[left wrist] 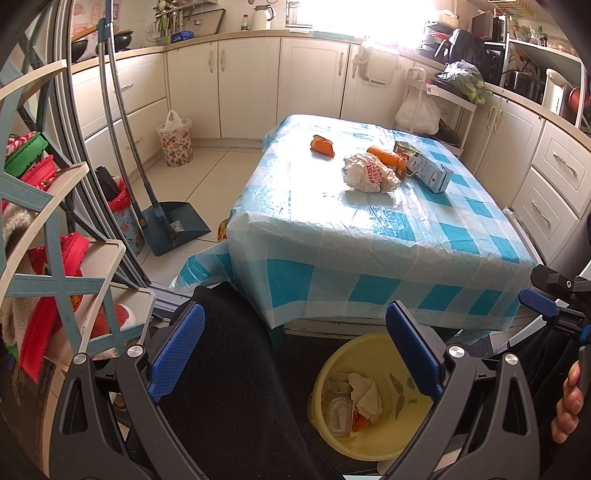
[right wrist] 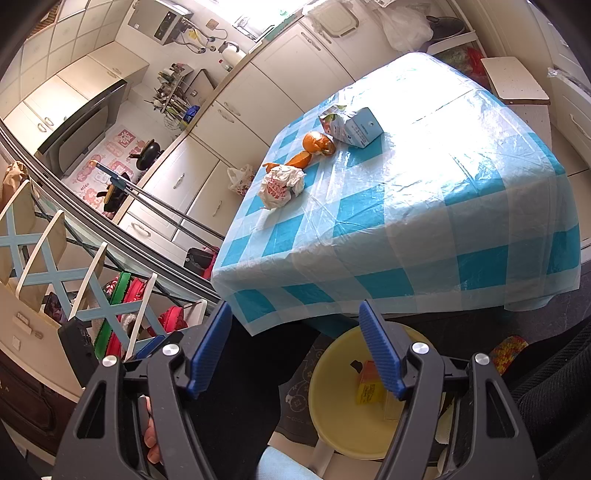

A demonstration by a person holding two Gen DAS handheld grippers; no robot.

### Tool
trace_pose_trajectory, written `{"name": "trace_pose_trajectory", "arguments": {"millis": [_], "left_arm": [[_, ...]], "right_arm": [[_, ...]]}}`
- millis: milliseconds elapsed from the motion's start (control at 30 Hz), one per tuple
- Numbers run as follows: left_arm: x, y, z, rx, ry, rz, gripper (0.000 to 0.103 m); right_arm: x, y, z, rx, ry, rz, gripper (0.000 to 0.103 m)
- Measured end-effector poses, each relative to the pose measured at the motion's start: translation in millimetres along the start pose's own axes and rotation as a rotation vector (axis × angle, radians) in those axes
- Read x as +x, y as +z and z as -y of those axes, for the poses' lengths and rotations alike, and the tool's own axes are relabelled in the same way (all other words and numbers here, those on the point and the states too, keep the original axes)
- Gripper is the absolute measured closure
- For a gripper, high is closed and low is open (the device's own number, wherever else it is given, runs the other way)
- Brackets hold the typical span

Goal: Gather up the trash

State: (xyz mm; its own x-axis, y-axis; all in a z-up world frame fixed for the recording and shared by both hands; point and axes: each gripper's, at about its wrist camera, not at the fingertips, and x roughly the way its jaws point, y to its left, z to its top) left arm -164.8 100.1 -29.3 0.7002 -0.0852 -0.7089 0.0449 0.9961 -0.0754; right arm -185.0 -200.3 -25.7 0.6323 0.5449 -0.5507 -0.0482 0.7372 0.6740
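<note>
Daylight floods from the window [left wrist: 362, 22] at my twelve o'clock, blowing out the tablecloth [left wrist: 332, 221] in glare (same on my right view). Fisheye bends the edges; corners go black. Focus stays sharp.

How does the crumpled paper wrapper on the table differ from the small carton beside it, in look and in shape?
The wrapper is crushed into an irregular white ball with red print; the carton keeps a boxy shape with flat faces, pale blue and white. The wrapper lies nearer the table's middle; the carton lies on its side toward the right edge. An orange peel lies between them. Both are still on the table, not in the yellow bin.
</note>
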Motion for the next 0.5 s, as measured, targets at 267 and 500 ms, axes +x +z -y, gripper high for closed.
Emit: {"name": "trace_pose_trajectory", "arguments": {"millis": [267, 500], "left_arm": [[0.0, -1.0, 0.5, 0.000, 0.001, -0.002, 0.008], [0.3, -1.2, 0.6, 0.001, 0.001, -0.002, 0.008]], "right_arm": [[-0.2, -0.6, -0.1, 0.000, 0.001, 0.001, 0.034], [-0.3, -0.8, 0.1, 0.000, 0.001, 0.001, 0.034]]}}
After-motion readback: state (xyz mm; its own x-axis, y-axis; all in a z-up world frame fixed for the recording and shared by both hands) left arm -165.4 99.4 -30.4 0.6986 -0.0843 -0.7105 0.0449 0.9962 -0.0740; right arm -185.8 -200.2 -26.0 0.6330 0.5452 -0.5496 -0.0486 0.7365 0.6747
